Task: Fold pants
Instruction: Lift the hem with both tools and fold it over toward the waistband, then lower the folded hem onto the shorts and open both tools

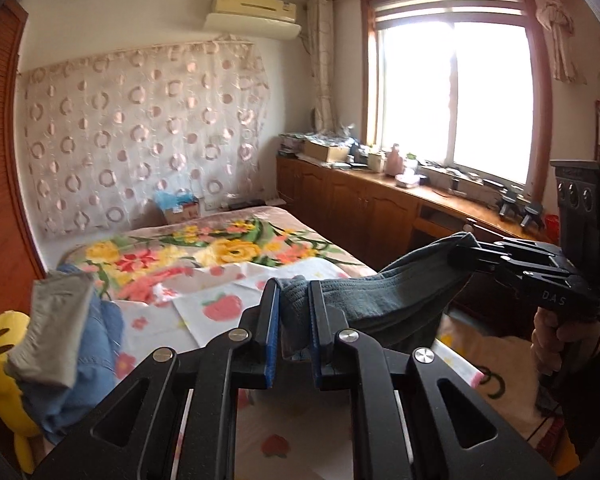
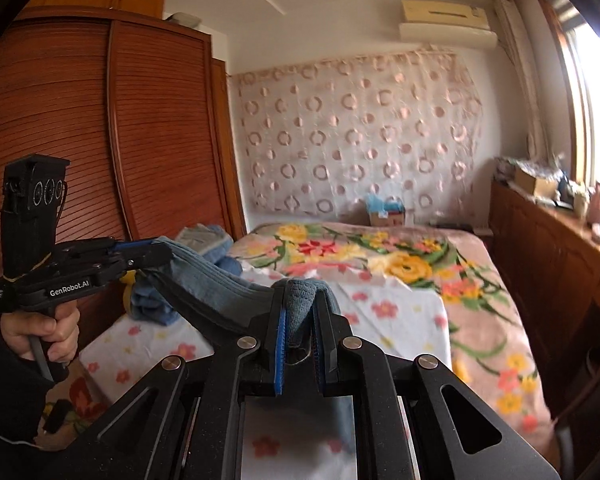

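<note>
— Left gripper [image 1: 294, 312] is clamped on the grey pants [image 1: 380, 300], right gripper [image 2: 300, 312] clamped on them too, one waistband corner each, cloth stretched between, above the bed [image 2: 480, 280].

— Step?

— Lift-and-spread, I'd say. Next calls for laying them flat ahead without slackening.

— Count?

— One pair of pants, two grippers, one heap of clothes [image 1: 80, 340] left of the left gripper.

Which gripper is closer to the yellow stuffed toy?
Left. The left gripper holds the pants beside the yellow stuffed toy; the right gripper holds them on the far side.
</note>
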A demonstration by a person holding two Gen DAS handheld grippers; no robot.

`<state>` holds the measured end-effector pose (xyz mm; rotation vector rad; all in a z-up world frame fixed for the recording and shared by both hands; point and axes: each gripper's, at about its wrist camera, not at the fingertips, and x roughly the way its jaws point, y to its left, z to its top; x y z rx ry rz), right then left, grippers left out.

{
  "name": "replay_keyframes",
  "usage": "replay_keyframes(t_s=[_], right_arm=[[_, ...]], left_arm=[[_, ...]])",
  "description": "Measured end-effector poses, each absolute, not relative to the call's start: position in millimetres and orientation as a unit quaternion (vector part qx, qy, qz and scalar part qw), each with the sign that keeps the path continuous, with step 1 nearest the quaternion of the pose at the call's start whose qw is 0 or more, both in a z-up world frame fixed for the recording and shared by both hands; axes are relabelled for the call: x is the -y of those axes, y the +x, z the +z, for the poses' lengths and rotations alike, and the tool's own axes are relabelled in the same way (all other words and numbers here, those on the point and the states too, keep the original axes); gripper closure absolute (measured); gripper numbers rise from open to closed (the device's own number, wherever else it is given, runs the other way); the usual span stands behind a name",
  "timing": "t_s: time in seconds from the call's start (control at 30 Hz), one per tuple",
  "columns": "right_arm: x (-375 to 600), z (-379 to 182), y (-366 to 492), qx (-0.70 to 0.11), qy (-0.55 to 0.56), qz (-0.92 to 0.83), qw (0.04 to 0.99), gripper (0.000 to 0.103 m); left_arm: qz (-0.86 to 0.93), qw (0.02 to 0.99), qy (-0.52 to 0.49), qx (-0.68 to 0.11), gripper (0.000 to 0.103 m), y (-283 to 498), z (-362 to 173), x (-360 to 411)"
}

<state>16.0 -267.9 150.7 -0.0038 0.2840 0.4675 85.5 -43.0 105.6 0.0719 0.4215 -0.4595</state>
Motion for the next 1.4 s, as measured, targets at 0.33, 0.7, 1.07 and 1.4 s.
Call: replay_keyframes(t_s=[0.33,0.7,1.07,1.4], right_arm=[[235.1,177.2,131.5,-0.149,-0.015,0.23,0.962,0.092],[229.4,118.3,129.3,-0.197,-0.007,0.249,0.948,0.092],[223.4,27.0,94.6,-0.284,-0.009,0.281,0.916,0.092],[232.5,17.0,70.0,-0.299,0.002,0.278,0.913,0.092]], left_arm=[[-0.149,0.968,0.058,-0.193,0.089,175.9,143.9,29.8],[-0.142,0.961,0.06,-0.23,0.089,142.7,83.7,8.6],[-0.16,0.936,0.034,-0.311,0.089,72.7,-6.8,5.1],[-0.162,0.93,0.033,-0.328,0.089,52.7,-24.2,10.9]])
